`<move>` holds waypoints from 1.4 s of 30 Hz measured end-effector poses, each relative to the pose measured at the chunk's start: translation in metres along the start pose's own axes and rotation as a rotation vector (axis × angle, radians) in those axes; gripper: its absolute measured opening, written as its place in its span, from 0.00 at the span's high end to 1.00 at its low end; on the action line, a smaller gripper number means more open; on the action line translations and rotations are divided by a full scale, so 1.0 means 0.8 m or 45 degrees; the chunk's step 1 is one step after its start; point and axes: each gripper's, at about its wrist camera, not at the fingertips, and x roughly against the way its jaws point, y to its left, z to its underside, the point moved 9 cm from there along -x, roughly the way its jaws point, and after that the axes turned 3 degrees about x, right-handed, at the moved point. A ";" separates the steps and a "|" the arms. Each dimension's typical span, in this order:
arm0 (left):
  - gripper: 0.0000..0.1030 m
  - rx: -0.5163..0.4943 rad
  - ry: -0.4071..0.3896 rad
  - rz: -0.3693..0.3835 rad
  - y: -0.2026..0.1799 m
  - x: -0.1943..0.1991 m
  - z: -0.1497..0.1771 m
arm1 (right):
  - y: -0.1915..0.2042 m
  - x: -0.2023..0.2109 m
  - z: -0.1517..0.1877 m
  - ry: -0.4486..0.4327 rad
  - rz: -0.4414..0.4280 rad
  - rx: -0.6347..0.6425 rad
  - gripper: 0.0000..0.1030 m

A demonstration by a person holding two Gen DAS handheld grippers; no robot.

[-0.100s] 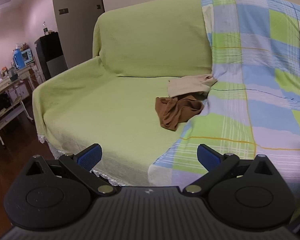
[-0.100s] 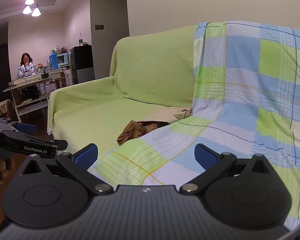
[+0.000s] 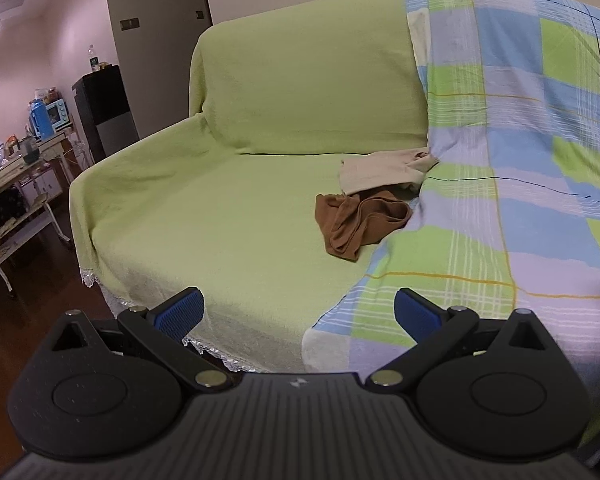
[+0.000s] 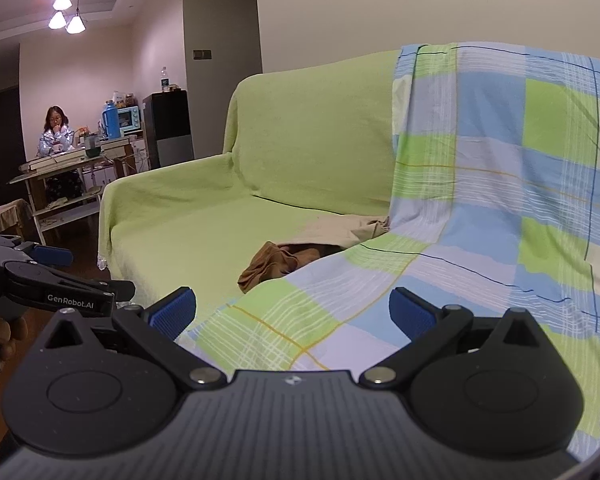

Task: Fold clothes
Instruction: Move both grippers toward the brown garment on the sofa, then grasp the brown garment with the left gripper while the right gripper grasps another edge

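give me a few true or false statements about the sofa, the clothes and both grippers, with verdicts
1. The brown garment lies crumpled on the sofa seat. True.
2. The left gripper is clamped on the brown garment. False: it is open, holding nothing.
3. A beige garment lies just behind the brown one. True.
4. The checked blanket covers the whole sofa. False: only one side; the rest has a green cover.
5. The right gripper is open. True.

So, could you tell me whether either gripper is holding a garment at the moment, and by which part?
Nothing is held. The left gripper and right gripper are both open and short of the sofa, where the brown garment and beige garment lie untouched.
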 end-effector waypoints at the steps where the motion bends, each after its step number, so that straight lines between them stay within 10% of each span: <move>1: 0.01 -0.005 -0.010 0.004 0.001 0.000 0.002 | 0.002 -0.002 -0.002 -0.002 -0.002 0.014 0.01; 15: 0.01 -0.067 -0.007 0.115 0.005 -0.092 -0.001 | 0.010 -0.052 -0.034 -0.004 -0.089 0.266 0.02; 26: 0.05 -0.346 -0.057 0.329 -0.010 -0.261 -0.015 | 0.035 -0.275 -0.043 0.234 -0.243 0.618 0.28; 38: 0.61 -0.672 0.022 0.549 -0.066 -0.364 0.002 | 0.050 -0.418 0.001 0.407 -0.237 0.874 0.60; 42: 0.89 -0.608 0.026 0.552 -0.063 -0.361 -0.005 | 0.049 -0.446 0.014 0.477 -0.256 0.877 0.94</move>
